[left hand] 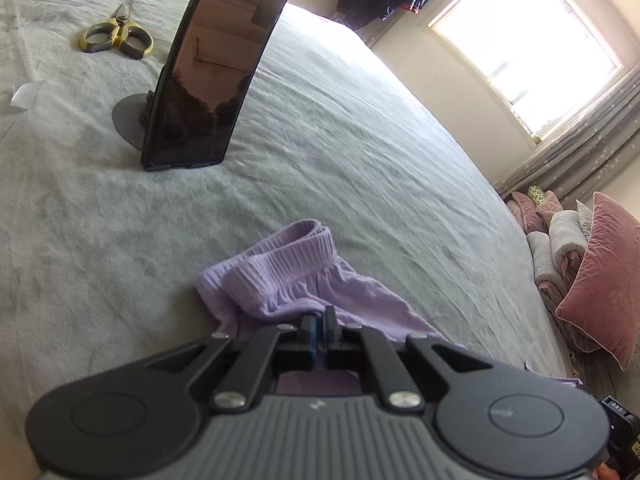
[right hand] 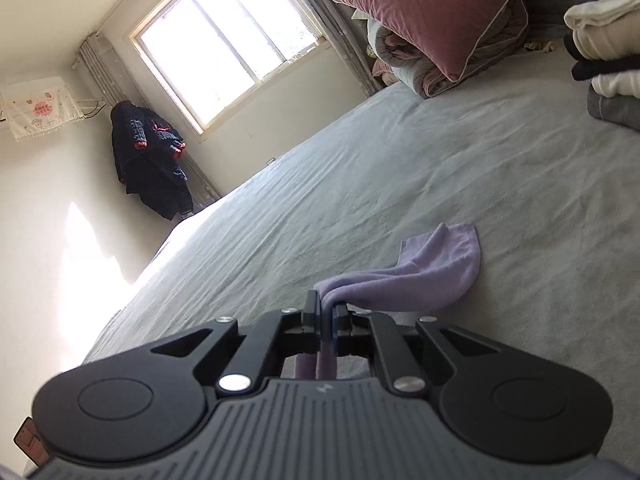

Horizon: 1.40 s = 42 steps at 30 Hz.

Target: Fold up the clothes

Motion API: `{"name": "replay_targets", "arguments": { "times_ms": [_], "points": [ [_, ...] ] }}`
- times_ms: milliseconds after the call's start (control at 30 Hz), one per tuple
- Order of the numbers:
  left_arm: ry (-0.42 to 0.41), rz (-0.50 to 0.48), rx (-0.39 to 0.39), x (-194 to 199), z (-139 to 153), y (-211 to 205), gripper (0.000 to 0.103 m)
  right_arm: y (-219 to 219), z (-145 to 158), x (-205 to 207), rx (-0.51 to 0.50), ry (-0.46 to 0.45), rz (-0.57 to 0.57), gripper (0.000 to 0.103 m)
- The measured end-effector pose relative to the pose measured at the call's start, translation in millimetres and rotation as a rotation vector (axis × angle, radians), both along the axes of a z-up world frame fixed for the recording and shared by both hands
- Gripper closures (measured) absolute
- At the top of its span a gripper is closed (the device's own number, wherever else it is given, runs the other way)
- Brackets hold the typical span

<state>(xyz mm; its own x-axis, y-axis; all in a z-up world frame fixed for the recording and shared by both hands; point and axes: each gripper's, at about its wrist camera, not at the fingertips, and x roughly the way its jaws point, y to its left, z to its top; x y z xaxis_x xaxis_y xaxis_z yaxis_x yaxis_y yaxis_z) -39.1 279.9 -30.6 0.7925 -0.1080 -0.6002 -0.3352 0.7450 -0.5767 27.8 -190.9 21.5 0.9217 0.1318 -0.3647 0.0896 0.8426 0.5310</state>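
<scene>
A lilac pair of shorts (left hand: 288, 280) with a ribbed elastic waistband lies crumpled on the grey bedspread (left hand: 340, 152). My left gripper (left hand: 319, 316) is shut on its fabric just below the waistband. In the right wrist view another part of the lilac shorts (right hand: 432, 272) rises off the bedspread (right hand: 400, 168) as a loose flap. My right gripper (right hand: 326, 304) is shut on a bunched edge of it, and a strip of cloth hangs down behind the jaws.
A dark phone (left hand: 216, 68) stands on a round stand, with gold-handled scissors (left hand: 118, 36) beyond it. Pink pillow and rolled bedding (right hand: 432, 20) sit by the window. Folded white and grey clothes (right hand: 608, 52) are stacked at the right. A dark jacket (right hand: 150, 160) hangs in the corner.
</scene>
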Motion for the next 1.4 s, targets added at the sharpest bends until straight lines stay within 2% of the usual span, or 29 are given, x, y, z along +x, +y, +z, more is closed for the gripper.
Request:
{"name": "replay_targets", "arguments": {
  "times_ms": [167,333,500,733,800,867,900,933,1000,1100,1300,1400],
  "points": [
    [-0.048,-0.042,-0.001,-6.6,6.7,8.4,0.101,7.2,13.6,-19.6,-0.168,0.016,0.011,0.095],
    [-0.021,-0.124,0.028,-9.8,5.8,11.0,0.101,14.8,5.8,-24.5,-0.357,0.071,0.058,0.094],
    [0.06,-0.186,0.041,-11.6,-4.7,15.9,0.101,24.8,-13.4,-31.8,-0.476,0.168,0.146,0.094],
    [0.094,-0.234,0.07,-14.0,-15.4,19.2,0.099,36.0,-50.1,-53.5,-0.627,0.3,0.25,0.094],
    [0.086,-0.244,0.081,-15.2,-15.2,18.8,0.098,34.7,-62.7,-56.0,-0.646,0.343,0.274,0.094],
    [0.072,-0.236,0.085,-17.8,-12.3,21.4,0.09,32.7,-70.1,-60.0,-0.664,0.358,0.29,0.091],
    [0.063,-0.227,0.083,-19.8,-10.2,23.6,0.087,31.7,-69.2,-62.8,-0.681,0.355,0.288,0.079],
    [0.054,-0.216,0.079,-21.7,-8.0,26.2,0.08,30.6,-67.7,-65.7,-0.7,0.351,0.285,0.061],
    [0.036,-0.194,0.067,-25.0,-3.3,32.0,0.075,23.9,-60.9,-70.3,-0.683,0.348,0.298,0.053],
    [0.013,-0.158,0.076,-27.5,4.9,37.5,0.072,12.9,-50.0,-76.9,-0.648,0.345,0.32,0.053],
    [0.022,-0.085,0.101,-24.1,9.6,41.0,0.071,19.8,-29.0,-86.9,-0.588,0.271,0.41,0.053],
    [0.033,-0.095,0.095,-21.6,8.8,38.4,0.071,44.6,-27.0,-90.0,-0.578,0.218,0.533,0.053]
  ]
}}
